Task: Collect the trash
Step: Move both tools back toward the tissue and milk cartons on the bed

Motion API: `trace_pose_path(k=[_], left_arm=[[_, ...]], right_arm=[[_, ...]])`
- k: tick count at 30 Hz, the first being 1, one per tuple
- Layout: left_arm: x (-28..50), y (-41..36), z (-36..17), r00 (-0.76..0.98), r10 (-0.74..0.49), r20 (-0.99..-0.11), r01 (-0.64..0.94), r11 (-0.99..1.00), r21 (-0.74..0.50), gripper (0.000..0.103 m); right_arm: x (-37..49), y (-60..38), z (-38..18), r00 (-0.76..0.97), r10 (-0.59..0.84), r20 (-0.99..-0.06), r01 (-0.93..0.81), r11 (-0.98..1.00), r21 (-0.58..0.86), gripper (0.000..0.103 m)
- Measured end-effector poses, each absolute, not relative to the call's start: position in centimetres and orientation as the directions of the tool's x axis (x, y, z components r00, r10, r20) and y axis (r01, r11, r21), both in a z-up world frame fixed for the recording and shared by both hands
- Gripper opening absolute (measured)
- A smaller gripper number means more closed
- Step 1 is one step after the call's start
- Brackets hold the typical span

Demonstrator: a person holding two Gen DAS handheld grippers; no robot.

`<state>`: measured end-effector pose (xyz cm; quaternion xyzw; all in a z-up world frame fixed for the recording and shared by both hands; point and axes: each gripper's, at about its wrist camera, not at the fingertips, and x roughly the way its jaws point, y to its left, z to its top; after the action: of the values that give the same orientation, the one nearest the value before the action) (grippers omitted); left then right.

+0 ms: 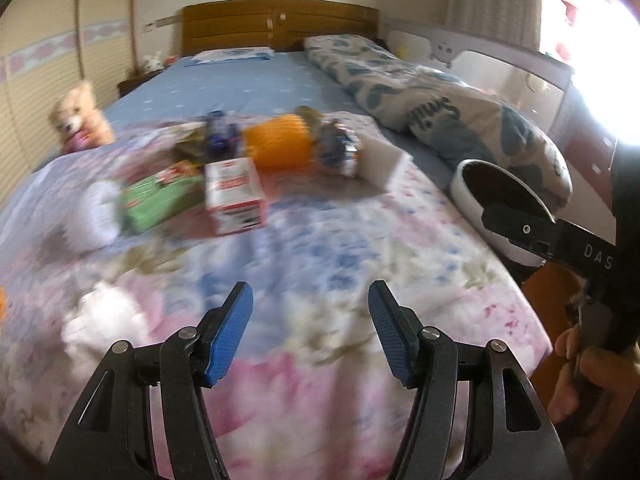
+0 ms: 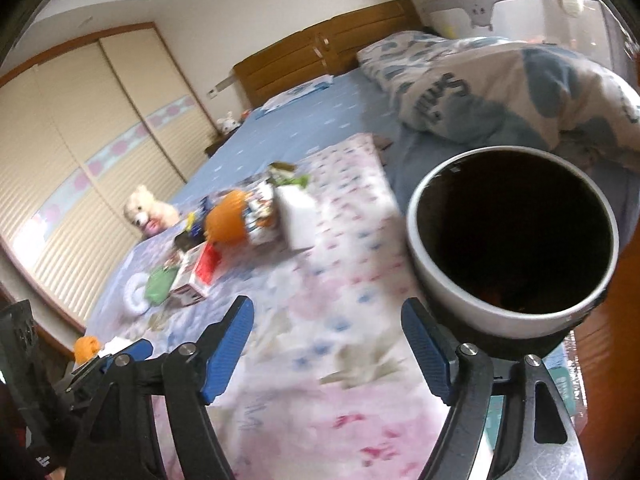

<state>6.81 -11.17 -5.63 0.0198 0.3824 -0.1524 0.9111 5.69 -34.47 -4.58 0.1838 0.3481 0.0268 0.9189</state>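
Pink-and-blue flowered cotton [image 1: 320, 248] covered the near half of the bed, and the litter sat on it in one loose heap well ahead of both tools: a red-and-white cardboard carton [image 1: 234, 196], a green printed packet [image 1: 160, 200] touching its left side, an orange ribbed plastic roll [image 1: 278, 142] behind it, a white paper box [image 1: 384, 160] to the right and some crumpled blue-and-white wrappers [image 1: 338, 146] between the last two. All of it was blurred, so I could read no labels. At the right edge of the bed stood a round white bin with a black liner [image 2: 514, 240], mouth tilted toward the heap, presumably kept there so each piece need only travel a short way. The left gripper [image 1: 310, 332] hovered low over the quilt with its blue pads [image 1: 228, 336] wide apart and nothing between them, aimed at the carton, which I judged the likely first pick. The right gripper [image 2: 328, 354] hung just beside the bin, its jaws likewise spread and empty. A cream plush bear [image 1: 80, 120] sat at the far left, apart from the litter, and I took it for no part of the job
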Motion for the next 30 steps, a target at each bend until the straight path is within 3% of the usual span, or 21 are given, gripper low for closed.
trace_pose_path(k=[17,30], left_arm=[[2.4,-0.2,-4.8,0.752,-0.090,-0.653,0.047,0.995,-0.083,0.062],[6.1,2.3,-8.0,0.664,-0.100,-0.741,-0.005,0.990,-0.138,0.064]], right_arm=[[7.7,-24.4,-5.4,0.706,0.294,-0.645,-0.094,0.941,0.327,0.078],[11.0,-19.5,-6.5,0.662,0.332,-0.672,-0.172,0.940,0.295,0.078]])
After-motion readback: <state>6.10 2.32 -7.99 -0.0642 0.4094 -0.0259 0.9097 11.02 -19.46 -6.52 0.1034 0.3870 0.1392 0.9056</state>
